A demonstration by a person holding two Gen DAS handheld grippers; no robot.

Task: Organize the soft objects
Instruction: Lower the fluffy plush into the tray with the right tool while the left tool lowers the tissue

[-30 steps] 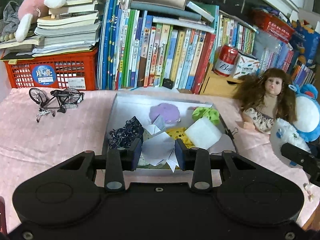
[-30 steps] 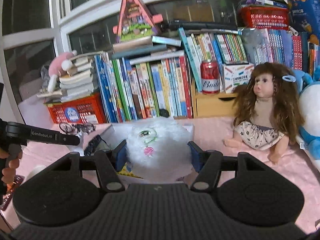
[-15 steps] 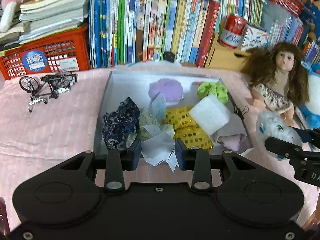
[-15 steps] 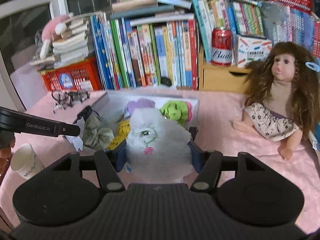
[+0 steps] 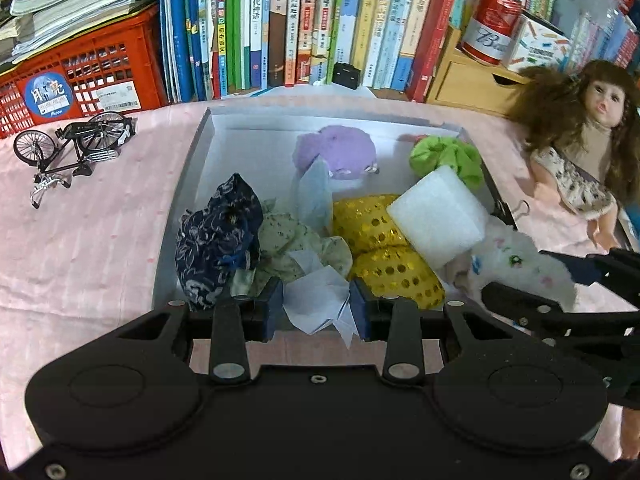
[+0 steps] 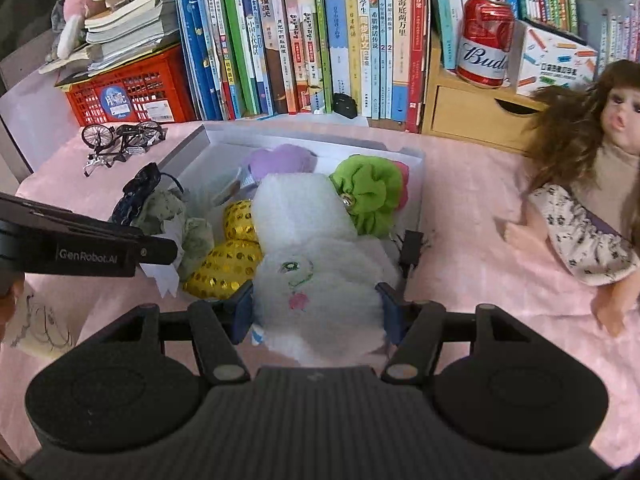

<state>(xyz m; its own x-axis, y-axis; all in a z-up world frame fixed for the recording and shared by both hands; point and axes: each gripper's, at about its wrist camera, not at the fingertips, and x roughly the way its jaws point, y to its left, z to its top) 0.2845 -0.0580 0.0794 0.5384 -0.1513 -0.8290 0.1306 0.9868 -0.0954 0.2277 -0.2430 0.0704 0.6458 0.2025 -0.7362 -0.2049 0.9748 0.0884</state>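
A shallow white box [image 5: 256,140] [image 6: 416,160] on the pink cloth holds soft things: a dark blue cloth [image 5: 218,236], a purple plush [image 5: 340,150], a green ruffle [image 5: 444,156], yellow sequin cushions [image 5: 396,272] and a white foam block [image 5: 436,220]. My left gripper [image 5: 316,308] is shut on crumpled white paper [image 5: 316,300] over the box's near edge. My right gripper [image 6: 316,312] is shut on a white fluffy plush [image 6: 316,284], held at the box's near right corner; the plush also shows in the left wrist view [image 5: 520,268].
A doll [image 6: 592,184] sits right of the box. A toy bicycle [image 5: 68,148] lies to the left. Books [image 5: 300,20], a red crate [image 5: 80,76], a wooden drawer [image 6: 472,112] and a red can [image 6: 484,36] line the back. A paper cup [image 6: 36,324] stands front left.
Both grippers have moved down and forward toward the box with their loads. The white plush now hangs at the box's near right corner, the paper over its front edge.
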